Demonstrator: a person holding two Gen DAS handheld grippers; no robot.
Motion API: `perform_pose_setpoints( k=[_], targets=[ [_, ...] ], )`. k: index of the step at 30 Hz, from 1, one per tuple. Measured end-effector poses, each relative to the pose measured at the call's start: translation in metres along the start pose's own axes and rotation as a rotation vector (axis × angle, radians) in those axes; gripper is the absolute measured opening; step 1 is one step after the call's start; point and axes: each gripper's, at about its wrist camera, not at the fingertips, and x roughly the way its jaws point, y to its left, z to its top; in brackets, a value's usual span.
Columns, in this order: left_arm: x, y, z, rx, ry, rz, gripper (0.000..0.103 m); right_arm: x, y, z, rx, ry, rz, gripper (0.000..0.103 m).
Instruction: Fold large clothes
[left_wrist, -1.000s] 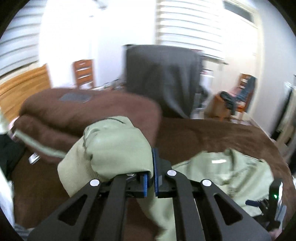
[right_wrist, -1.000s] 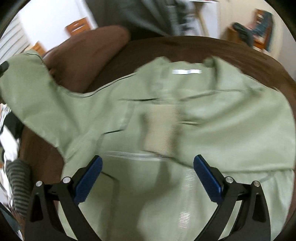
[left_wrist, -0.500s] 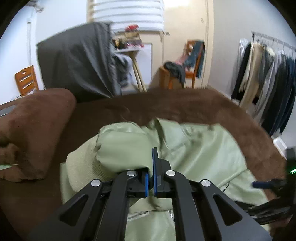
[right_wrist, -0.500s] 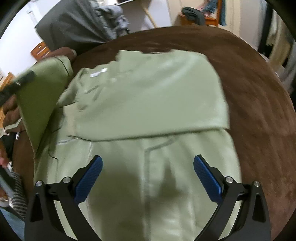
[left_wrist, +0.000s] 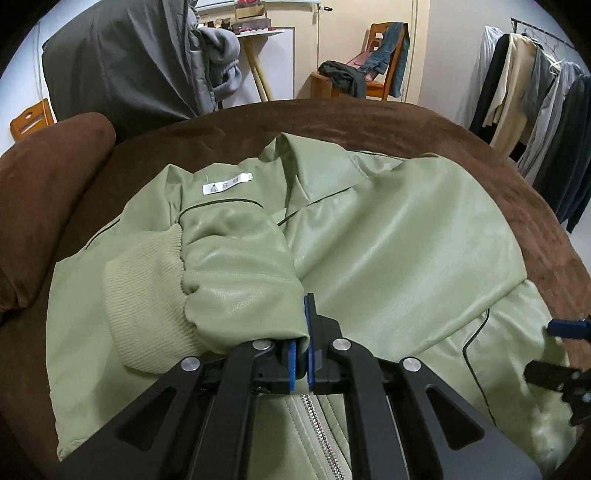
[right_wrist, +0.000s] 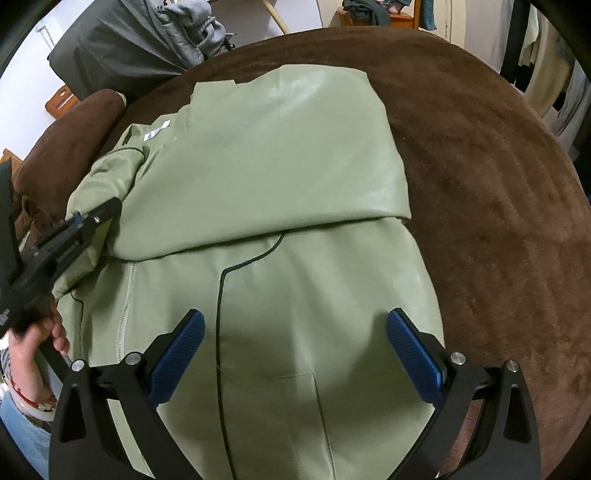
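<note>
Folding the second sleeve in: left tool (left_wrist: 302, 354) is pinching the sleeve (left_wrist: 240, 266) just behind its ribbed cuff (left_wrist: 144, 295), holding it over the chest of the pale green jacket (right_wrist: 295, 295). Right tool (right_wrist: 293, 354) hangs spread wide above the lower front, gripping nothing. Other sleeve (right_wrist: 273, 162) already lies folded across the body. Next, prob.: lay this sleeve flat across, let go, then fold hem up w/ both tools. Jacket lies face-up on the brown bed cover (right_wrist: 498, 184), zip (left_wrist: 317, 424) closed, neck label (left_wrist: 225, 183) showing, faux-leather sheen.
</note>
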Motion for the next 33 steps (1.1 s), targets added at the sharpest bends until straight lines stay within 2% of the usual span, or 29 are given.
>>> perform_pose_setpoints(
  k=[1,3,5,8,10,13,16,18,23,29,31,33],
  targets=[
    [0.0,0.0,0.001,-0.005,0.007,-0.007,0.008,0.001,0.001,-0.001,0.0,0.005,0.0,0.097],
    [-0.002,0.001,0.004,-0.022,0.03,-0.04,0.018,0.0,0.005,-0.002,-0.002,0.012,0.001,0.097],
    [-0.007,0.0,0.007,-0.026,0.048,-0.079,0.045,-0.002,0.007,-0.004,-0.012,0.019,-0.006,0.097],
    [-0.02,-0.002,0.01,-0.014,0.086,-0.117,0.06,-0.007,0.01,-0.003,-0.019,0.031,-0.012,0.097],
    [-0.03,0.001,0.01,-0.022,0.112,-0.136,0.064,-0.011,0.014,-0.001,-0.032,0.034,-0.013,0.097],
    [-0.05,0.014,0.008,-0.042,0.139,-0.143,0.076,-0.017,0.024,0.003,-0.097,0.026,-0.039,0.097],
    [-0.07,0.035,0.002,-0.067,0.143,-0.117,0.078,-0.02,0.035,0.007,-0.149,0.02,-0.046,0.097],
    [-0.079,0.049,-0.002,-0.079,0.144,-0.082,0.084,-0.021,0.043,0.009,-0.181,0.013,-0.047,0.097],
    [-0.079,0.094,-0.021,-0.071,0.186,0.075,0.086,-0.021,0.085,0.021,-0.281,-0.018,-0.02,0.097],
    [-0.045,0.142,-0.052,-0.147,0.267,0.099,0.086,-0.015,0.167,0.037,-0.484,-0.067,-0.013,0.097],
    [-0.029,0.151,-0.063,-0.179,0.297,0.08,0.086,-0.012,0.201,0.038,-0.607,-0.102,-0.036,0.097],
    [-0.017,0.157,-0.071,-0.196,0.321,0.066,0.086,-0.009,0.234,0.037,-0.738,-0.125,-0.001,0.097]
  ],
)
